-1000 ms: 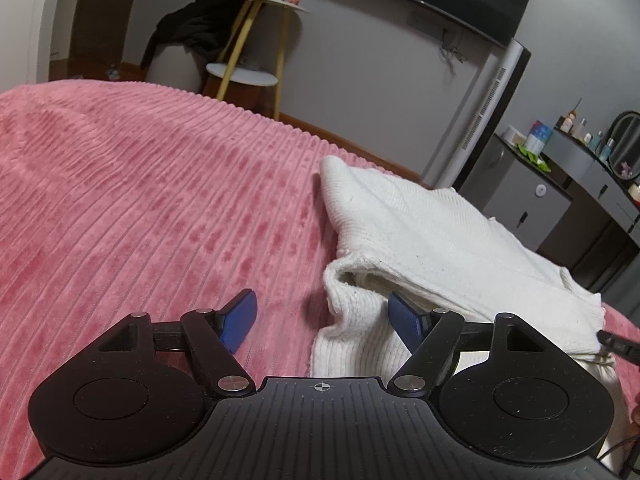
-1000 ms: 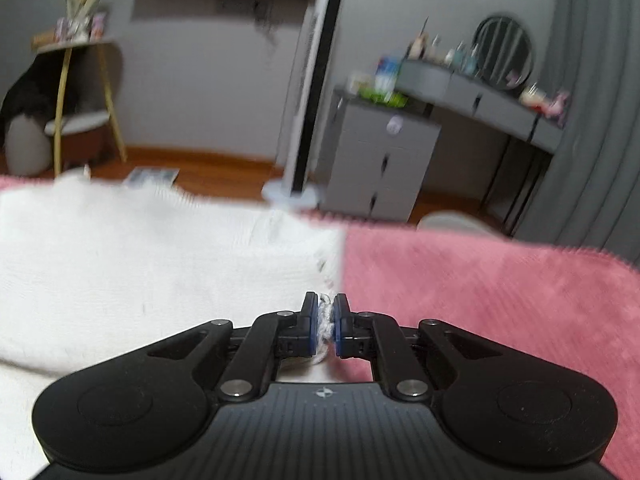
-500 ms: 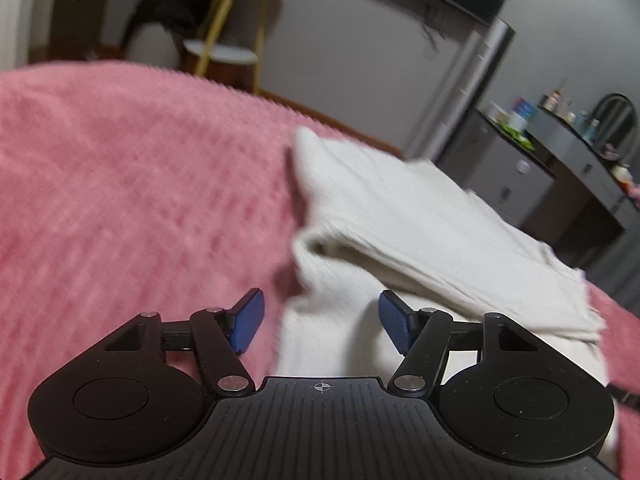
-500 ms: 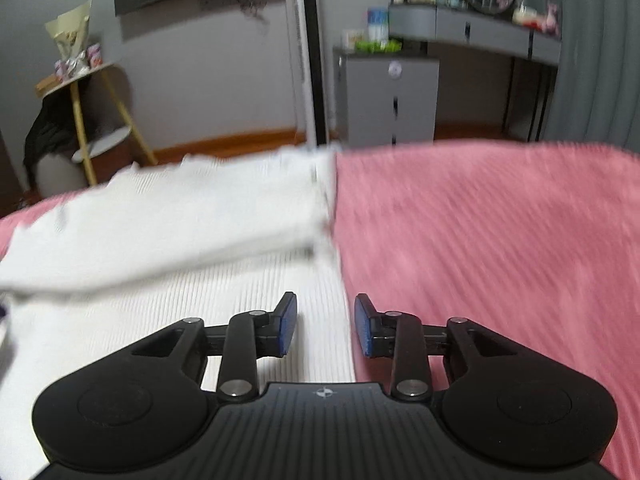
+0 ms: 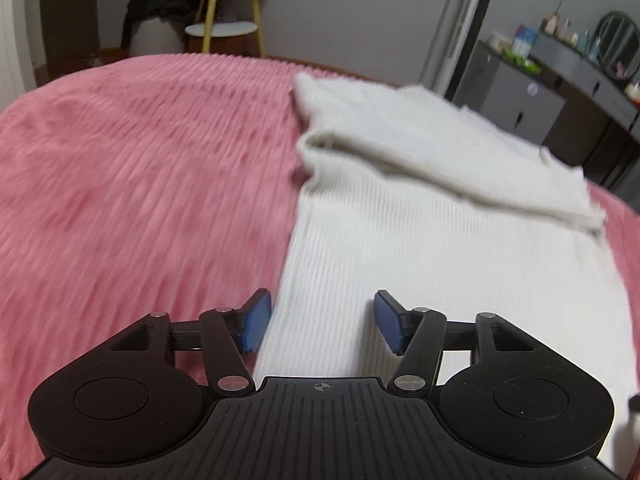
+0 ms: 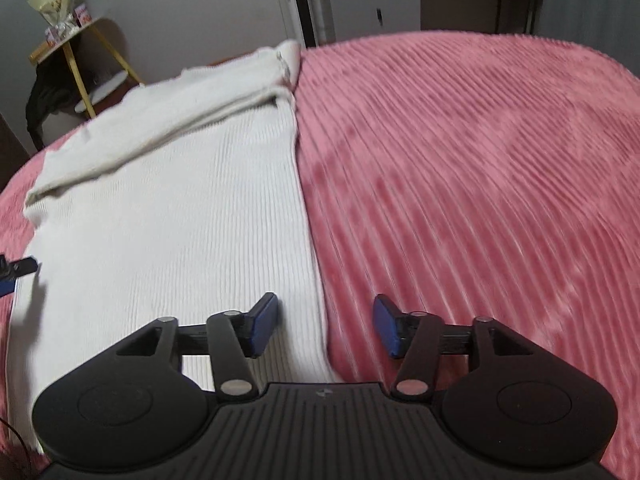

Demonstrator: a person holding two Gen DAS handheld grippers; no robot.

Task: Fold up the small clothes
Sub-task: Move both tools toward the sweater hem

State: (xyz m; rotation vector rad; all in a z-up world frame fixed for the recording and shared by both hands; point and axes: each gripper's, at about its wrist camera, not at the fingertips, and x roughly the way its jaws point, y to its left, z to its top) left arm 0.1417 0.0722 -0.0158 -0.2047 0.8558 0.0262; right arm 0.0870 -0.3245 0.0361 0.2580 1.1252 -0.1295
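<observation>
A white ribbed knit garment [image 5: 460,248] lies flat on the pink ribbed blanket [image 5: 140,184], with its far part folded over onto itself. My left gripper [image 5: 322,322] is open and empty above the garment's near left edge. My right gripper [image 6: 325,328] is open and empty above the garment's [image 6: 180,216] near right edge. The tip of the left gripper [image 6: 16,268] shows at the left edge of the right wrist view.
Beyond the blanket [image 6: 480,160] stand a yellow-legged side table [image 5: 224,28] with dark clothes beside it, a tall white tower unit [image 5: 460,28], a grey cabinet [image 5: 516,100] and a dressing table with a round mirror [image 5: 618,46].
My right gripper let go of the white garment's edge and opened wide. Both grippers pulled back toward me along the garment, from the folded part to its near end.
</observation>
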